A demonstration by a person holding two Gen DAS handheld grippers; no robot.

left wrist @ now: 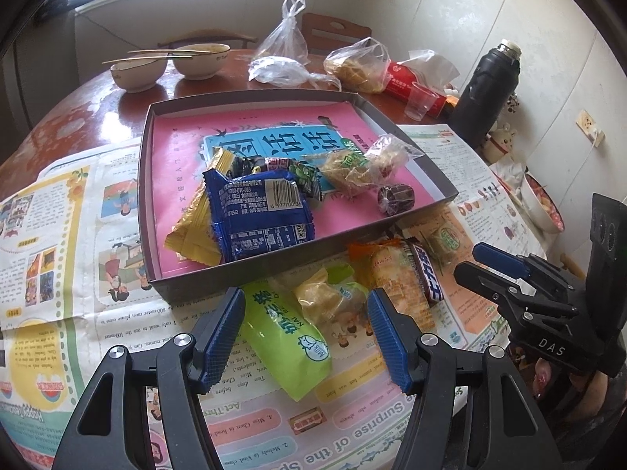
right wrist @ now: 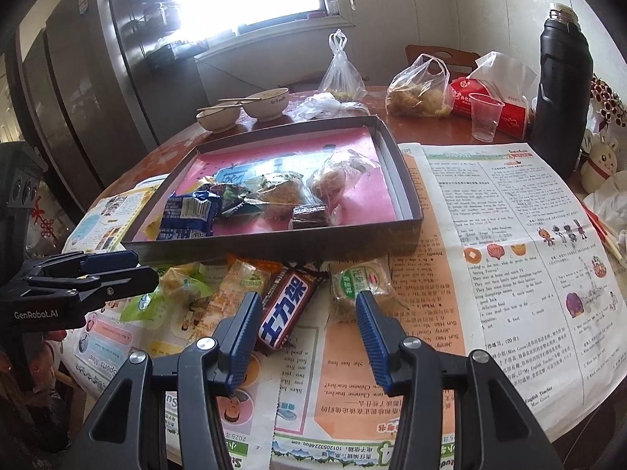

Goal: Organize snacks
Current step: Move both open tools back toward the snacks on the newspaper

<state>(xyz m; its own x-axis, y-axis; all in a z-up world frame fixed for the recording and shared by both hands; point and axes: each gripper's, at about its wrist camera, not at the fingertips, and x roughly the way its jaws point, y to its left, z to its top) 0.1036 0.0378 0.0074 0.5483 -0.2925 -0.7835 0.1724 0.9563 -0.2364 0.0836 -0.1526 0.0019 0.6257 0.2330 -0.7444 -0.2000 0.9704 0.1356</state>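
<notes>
Round wooden table [left wrist: 98, 117] under a bright window, spread with newspaper [left wrist: 58, 235]. At the far side: two bowls [left wrist: 137, 72] with chopsticks laid across, plastic bags [left wrist: 282, 39], a clear cup [right wrist: 485, 115], a red tissue pack [right wrist: 505, 113], a black flask [right wrist: 564, 90].

In the middle, a shallow dark box [left wrist: 250, 270], lined in pink. Inside: a blue packet [left wrist: 260, 215] lying on a yellow packet [left wrist: 192, 231], a small green wrapper [left wrist: 307, 178], two clear-wrapped cakes [left wrist: 352, 168], a dark wrapped candy [left wrist: 395, 197].

Just before the box's near wall, loose on the newspaper: a green milk-candy bag [left wrist: 286, 337], a yellow-filled clear wrapper [left wrist: 329, 297], an orange packet [left wrist: 392, 274], a brown chocolate bar [right wrist: 288, 307], a round green-labelled cake [right wrist: 362, 280].

Left gripper [left wrist: 307, 337] released, fingers apart either side of the green bag and the yellow wrapper, no pad pressing on them. Right gripper [right wrist: 309, 337] likewise released, clasping nothing; left pad just beside the bar, right pad near the round cake, bare newspaper between.
</notes>
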